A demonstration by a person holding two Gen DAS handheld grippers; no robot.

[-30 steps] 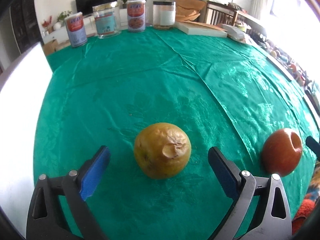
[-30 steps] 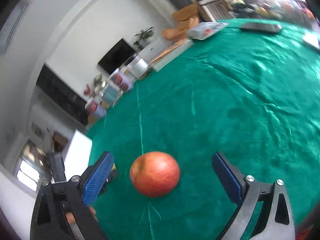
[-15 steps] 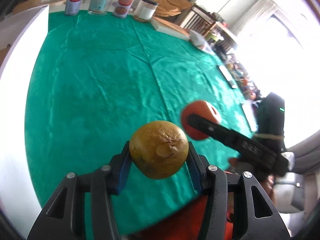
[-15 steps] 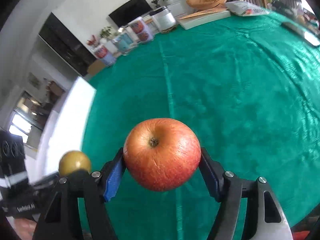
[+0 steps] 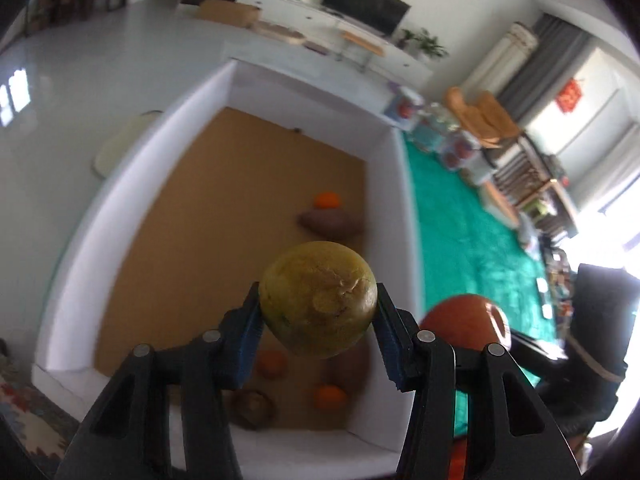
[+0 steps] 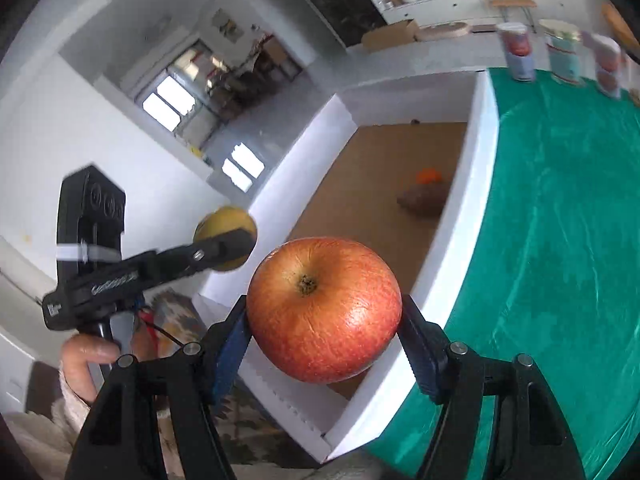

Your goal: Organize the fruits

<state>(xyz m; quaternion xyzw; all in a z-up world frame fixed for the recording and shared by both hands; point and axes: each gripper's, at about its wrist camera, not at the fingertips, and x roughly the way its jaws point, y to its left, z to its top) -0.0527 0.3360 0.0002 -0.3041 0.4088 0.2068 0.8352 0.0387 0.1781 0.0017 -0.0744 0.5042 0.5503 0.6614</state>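
My left gripper (image 5: 318,320) is shut on a yellow-green fruit (image 5: 318,310) and holds it in the air above a white-walled box (image 5: 394,200) with a brown cardboard floor. My right gripper (image 6: 324,316) is shut on a red apple (image 6: 324,314) and holds it over the box's near wall (image 6: 460,232), beside the green table (image 6: 560,240). The apple also shows in the left wrist view (image 5: 466,326). The yellow fruit (image 6: 224,226) and left gripper show at the left of the right wrist view.
The box holds several items: an orange (image 5: 327,200), a brown sweet potato (image 5: 332,222), another orange (image 5: 330,397) and darker round fruits (image 5: 254,408). Cans (image 6: 520,58) stand at the far table edge. A patterned rug (image 6: 176,312) lies below.
Both grippers closed on their fruits, lifted them off the green table and swung left; they are now over the box.
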